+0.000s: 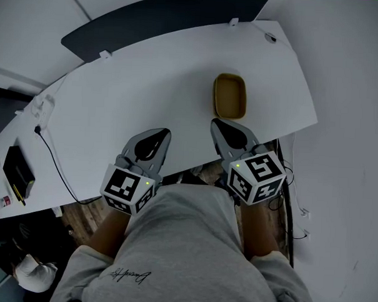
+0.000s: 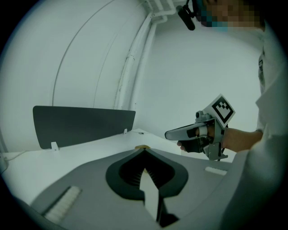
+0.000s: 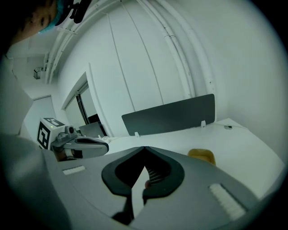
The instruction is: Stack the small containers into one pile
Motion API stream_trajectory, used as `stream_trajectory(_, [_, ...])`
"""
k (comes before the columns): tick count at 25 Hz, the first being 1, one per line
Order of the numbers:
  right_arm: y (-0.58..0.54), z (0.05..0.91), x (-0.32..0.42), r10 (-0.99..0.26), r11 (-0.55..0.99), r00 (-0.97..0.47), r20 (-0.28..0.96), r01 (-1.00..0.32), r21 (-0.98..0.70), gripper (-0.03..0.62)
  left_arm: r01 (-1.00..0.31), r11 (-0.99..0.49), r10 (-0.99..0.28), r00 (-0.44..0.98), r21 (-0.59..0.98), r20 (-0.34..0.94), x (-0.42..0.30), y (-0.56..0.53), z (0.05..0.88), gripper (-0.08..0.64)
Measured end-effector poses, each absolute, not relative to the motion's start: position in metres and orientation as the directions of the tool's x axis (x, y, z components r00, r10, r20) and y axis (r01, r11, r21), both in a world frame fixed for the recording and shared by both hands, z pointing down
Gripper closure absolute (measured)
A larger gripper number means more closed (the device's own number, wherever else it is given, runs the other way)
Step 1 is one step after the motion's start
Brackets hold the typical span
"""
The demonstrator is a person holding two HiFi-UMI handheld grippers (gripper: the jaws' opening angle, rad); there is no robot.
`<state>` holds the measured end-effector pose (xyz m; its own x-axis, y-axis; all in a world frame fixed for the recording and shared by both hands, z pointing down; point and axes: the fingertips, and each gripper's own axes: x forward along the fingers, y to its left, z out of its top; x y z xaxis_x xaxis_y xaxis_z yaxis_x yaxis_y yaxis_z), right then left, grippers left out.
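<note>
The person's grey clothes [image 1: 185, 241] fill the foreground. Left gripper [image 1: 158, 134] and right gripper [image 1: 217, 125]: 2 sets of fingers closed tight, nothing held. Tan container [image 1: 229, 96] lies just beyond the right fingertips, on the table [image 1: 116, 100].

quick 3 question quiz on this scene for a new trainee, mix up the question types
1. True or false: the right gripper is holding the yellow container.
2. Where is the container on the white table? A) just beyond the right gripper's tips B) at the table's far left end C) hanging over the near edge
3. Fill in: the left gripper has its jaws ____, with nothing between them.
Key: 1 false; 2 A; 3 shut
</note>
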<state>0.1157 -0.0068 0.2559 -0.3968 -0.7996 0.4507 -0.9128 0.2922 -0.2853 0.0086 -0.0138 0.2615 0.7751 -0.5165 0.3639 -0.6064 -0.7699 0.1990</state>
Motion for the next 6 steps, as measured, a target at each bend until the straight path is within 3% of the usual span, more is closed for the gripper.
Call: stream_trajectory(6, [-0.0082,0.2586,0.1148,-0.794,0.297,-0.402,0.456,-0.911,-0.286,0.578,-0.612,-0.765,-0.522,0.771,0.198,0.365,0.0063,-0.0166,0.2619,0.558])
